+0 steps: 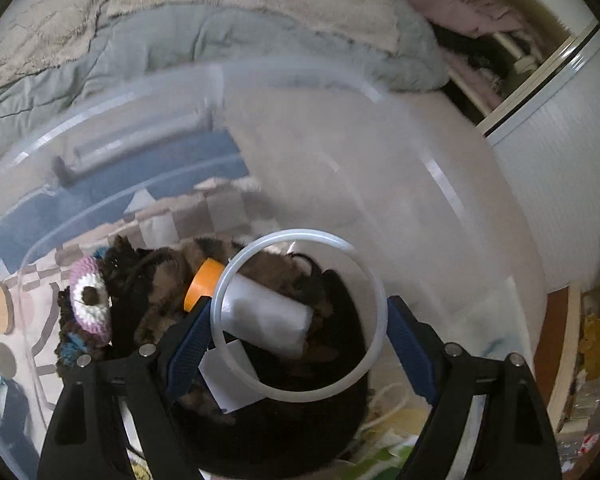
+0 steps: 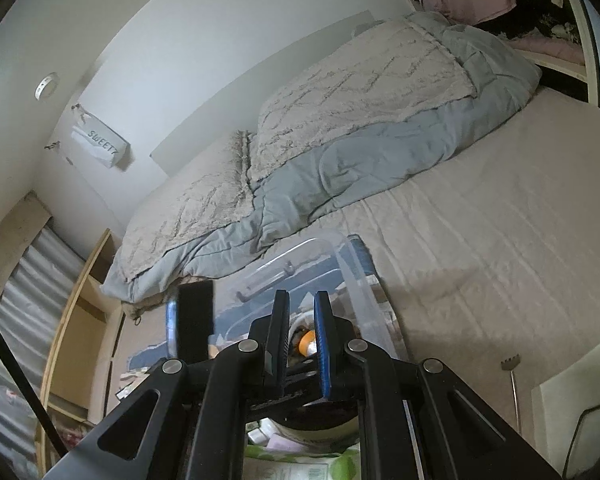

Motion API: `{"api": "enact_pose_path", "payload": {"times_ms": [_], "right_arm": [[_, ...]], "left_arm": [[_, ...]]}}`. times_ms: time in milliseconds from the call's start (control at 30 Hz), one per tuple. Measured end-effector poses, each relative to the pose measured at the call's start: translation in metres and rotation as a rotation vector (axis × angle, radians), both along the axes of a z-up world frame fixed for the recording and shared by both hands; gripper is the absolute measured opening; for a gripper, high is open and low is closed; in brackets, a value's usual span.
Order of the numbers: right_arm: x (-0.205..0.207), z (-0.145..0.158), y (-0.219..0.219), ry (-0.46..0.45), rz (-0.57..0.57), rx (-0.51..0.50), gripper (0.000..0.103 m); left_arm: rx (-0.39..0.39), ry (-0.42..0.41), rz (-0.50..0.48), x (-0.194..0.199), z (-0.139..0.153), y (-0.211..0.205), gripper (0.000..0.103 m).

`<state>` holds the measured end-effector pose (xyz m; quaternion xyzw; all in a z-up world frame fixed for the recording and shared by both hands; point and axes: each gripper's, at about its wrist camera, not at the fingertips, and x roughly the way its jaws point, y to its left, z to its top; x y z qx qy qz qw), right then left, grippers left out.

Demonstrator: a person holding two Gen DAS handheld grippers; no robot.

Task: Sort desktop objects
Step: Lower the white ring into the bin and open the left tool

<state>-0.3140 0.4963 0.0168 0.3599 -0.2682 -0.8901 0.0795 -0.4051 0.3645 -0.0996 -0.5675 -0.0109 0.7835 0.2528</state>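
Both left fingers (image 1: 199, 334) clamp a white ring (image 1: 299, 314) over the clear bin (image 1: 440, 184); right fingers (image 2: 324, 356) closed, empty.

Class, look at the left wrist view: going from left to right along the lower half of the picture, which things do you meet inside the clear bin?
Pink-and-white crocheted ball → orange tape roll → white cylindrical roll, seen through the translucent white ring between the left gripper fingers.

Ring over the bin, bed behind

The ring (image 1: 298, 314) sat between the left gripper's (image 1: 300, 344) fingers above the bin (image 1: 140, 92); inside it lay a roll (image 1: 266, 320), tape (image 1: 203, 285) and crochet piece (image 1: 91, 300) leftward. A duvet (image 2: 340, 152) lay behind.
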Motion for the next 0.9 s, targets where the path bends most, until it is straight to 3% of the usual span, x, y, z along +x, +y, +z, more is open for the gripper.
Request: {"api": "enact_pose_path", "payload": {"times_ms": [133,233,633,900], "right_arm": [[-0.003,-0.005,0.002,-0.012,0.005,0.006,0.012],[-0.005,-0.007,0.003,-0.015,0.013,0.006,0.012],[-0.005,-0.007,-0.003,-0.021,0.029,0.015,0.012],[0.001,-0.007,-0.011,-0.026,0.029,0.040,0.012]], "left_arm": [[-0.038,-0.021,0.009,-0.003,-0.014,0.004,0.085],[-0.039,-0.050,0.027,-0.007,-0.018,0.002,0.101],[-0.033,0.020,0.041,0.004,-0.002,-0.015,0.101],[0.020,0.104,0.049,0.027,0.030,-0.032,0.101]]}}
